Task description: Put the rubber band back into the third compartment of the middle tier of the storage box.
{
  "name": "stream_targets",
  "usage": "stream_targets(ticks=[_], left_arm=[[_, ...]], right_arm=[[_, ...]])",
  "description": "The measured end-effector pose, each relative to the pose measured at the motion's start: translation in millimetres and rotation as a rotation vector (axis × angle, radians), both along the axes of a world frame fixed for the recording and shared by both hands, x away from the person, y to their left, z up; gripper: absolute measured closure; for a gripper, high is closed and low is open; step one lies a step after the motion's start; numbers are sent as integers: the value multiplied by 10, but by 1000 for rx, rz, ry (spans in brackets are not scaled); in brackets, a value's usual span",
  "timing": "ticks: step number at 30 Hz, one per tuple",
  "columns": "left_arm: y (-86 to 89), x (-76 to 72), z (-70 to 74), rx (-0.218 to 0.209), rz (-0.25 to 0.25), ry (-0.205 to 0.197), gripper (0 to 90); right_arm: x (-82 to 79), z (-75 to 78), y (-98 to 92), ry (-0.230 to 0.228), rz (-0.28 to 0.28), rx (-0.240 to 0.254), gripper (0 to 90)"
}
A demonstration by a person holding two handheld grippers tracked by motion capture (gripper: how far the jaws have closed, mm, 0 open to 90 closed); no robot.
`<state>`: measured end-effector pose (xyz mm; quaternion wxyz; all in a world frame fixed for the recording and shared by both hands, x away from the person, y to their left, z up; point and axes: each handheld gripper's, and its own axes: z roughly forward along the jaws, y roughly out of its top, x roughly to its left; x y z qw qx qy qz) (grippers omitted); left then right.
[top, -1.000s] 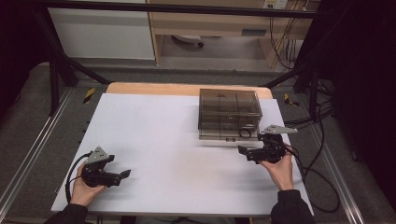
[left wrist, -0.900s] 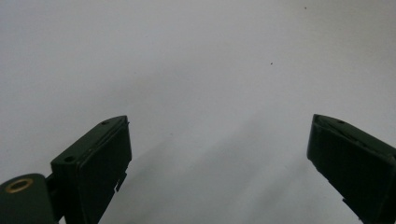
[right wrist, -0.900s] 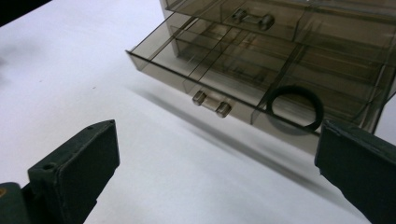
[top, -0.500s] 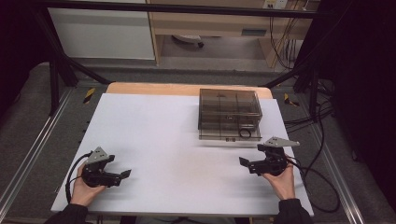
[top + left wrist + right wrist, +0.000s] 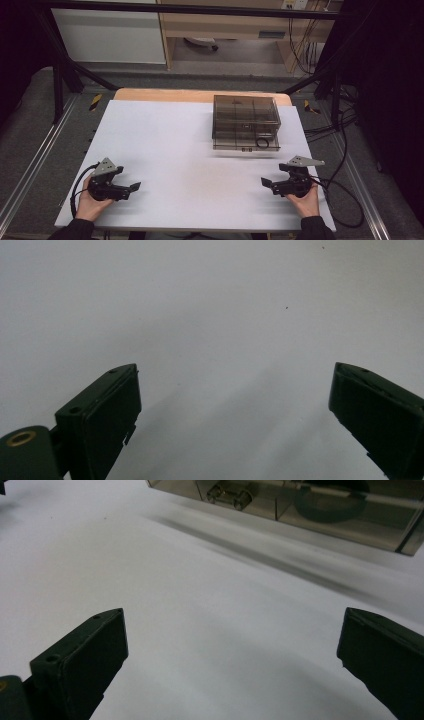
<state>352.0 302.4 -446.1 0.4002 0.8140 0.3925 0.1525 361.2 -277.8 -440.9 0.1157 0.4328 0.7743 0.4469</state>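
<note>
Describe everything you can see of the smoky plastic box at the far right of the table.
The compartment box is a rectangular case of translucent, smoke-tinted plastic, lid shut, lying flat on the white table cover toward its far right. Inner walls divide it into compartments. A dark ring lies in the near-right compartment, and the right gripper view shows a metal latch on the near wall. Nothing touches the box but the cover; both grippers sit apart from it, nearer the person.

A lab recording bay: white-covered counter (image 5: 165, 145) inside a black metal frame (image 5: 60, 65) (cables (image 5: 345, 125) trailing across grey carpet (image 5: 30, 130)).
</note>
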Motion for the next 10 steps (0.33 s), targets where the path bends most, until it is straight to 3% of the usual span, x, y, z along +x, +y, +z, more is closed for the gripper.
stream_targets(ticks=[10], left_arm=[[0,-5,4,-4,2,-2,63]], right_arm=[[-22,-53,-37,6,16,-8,8]])
